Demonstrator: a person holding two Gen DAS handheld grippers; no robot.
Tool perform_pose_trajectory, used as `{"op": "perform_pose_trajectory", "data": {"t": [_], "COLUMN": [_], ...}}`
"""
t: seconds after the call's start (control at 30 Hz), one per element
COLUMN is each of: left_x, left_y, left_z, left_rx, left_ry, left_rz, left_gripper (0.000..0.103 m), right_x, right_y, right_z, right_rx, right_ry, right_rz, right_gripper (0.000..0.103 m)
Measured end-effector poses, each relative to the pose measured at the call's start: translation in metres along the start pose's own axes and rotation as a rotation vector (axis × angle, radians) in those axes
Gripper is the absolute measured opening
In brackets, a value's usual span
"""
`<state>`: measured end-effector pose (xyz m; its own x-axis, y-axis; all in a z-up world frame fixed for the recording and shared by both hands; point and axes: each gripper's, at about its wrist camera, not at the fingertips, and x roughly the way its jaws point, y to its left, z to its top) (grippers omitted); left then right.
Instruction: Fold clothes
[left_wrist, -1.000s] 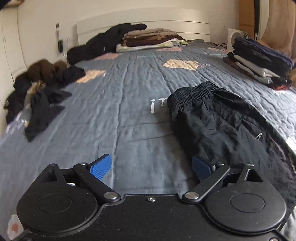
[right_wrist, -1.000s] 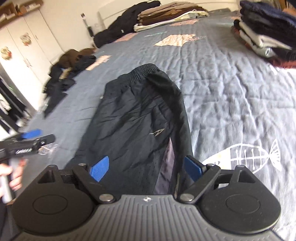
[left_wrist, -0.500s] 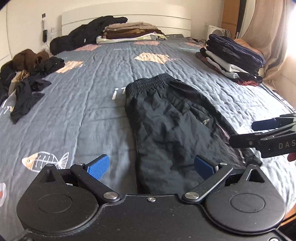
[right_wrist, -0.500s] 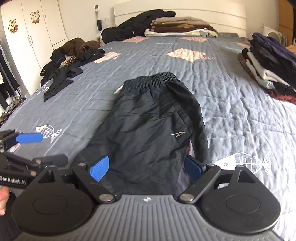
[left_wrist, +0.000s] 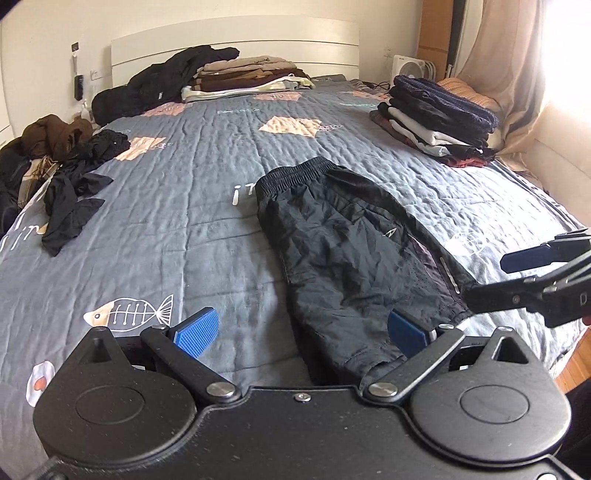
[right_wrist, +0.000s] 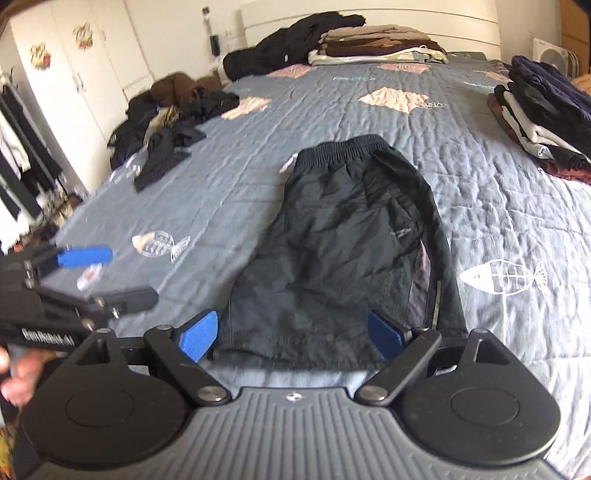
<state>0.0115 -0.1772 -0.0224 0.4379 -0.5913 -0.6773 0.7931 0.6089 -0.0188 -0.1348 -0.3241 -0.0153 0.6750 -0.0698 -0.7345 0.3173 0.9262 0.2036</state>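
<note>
Black shorts (left_wrist: 343, 243) lie flat on the grey quilted bed (left_wrist: 192, 206), waistband at the far end, hem toward me; they also show in the right wrist view (right_wrist: 343, 251). My left gripper (left_wrist: 301, 330) is open and empty, just short of the hem's left part. My right gripper (right_wrist: 291, 334) is open and empty, its blue pads (right_wrist: 197, 334) either side of the hem. The right gripper also shows at the right edge of the left wrist view (left_wrist: 517, 277); the left gripper shows at the left of the right wrist view (right_wrist: 107, 275).
A pile of unfolded dark clothes (left_wrist: 66, 166) lies at the bed's left. Folded stacks sit at the right edge (left_wrist: 439, 118) and by the headboard (left_wrist: 247, 77), beside a black jacket (left_wrist: 159, 81). White wardrobes (right_wrist: 74, 66) stand at the left.
Both grippers have pulled back toward the foot of the bed and now face the shorts' hem. The shorts lie unmoved. Both stay open.
</note>
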Motion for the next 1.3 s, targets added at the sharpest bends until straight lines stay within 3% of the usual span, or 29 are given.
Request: {"op": "perform_pose_trajectory", "data": {"t": [0.3,0.53,0.77,0.87,1.07,1.3], "left_x": [0.018,0.062,0.139,0.173,0.238,0.277], "left_y": [0.040,0.088,0.146,0.156,0.163,0.155], "left_z": [0.028,0.057,0.076,0.084,0.101,0.107], "left_rx": [0.022,-0.043,-0.307,-0.343,-0.351,-0.292], "left_ry": [-0.015,-0.044,-0.040,-0.023,0.038,0.048], "left_rz": [-0.039,-0.237,-0.537,-0.607,-0.664,-0.636], "left_gripper": [0.099,0.102,0.102,0.102,0.102,0.102], "right_x": [0.001,0.012,0.024,0.031,0.041,0.048], "right_y": [-0.018,-0.052,-0.082,-0.096,-0.131,-0.170], "right_z": [0.001,0.012,0.014,0.012,0.016,0.029], "right_rx": [-0.004,0.048,0.118,0.151,0.194,0.214], "right_ry": [0.023,0.022,0.000,0.018,0.060,0.069], "right_rz": [0.014,0.074,0.110,0.154,0.228,0.280], "right_gripper": [0.088,0.088,0.088,0.088,0.088,0.088]}}
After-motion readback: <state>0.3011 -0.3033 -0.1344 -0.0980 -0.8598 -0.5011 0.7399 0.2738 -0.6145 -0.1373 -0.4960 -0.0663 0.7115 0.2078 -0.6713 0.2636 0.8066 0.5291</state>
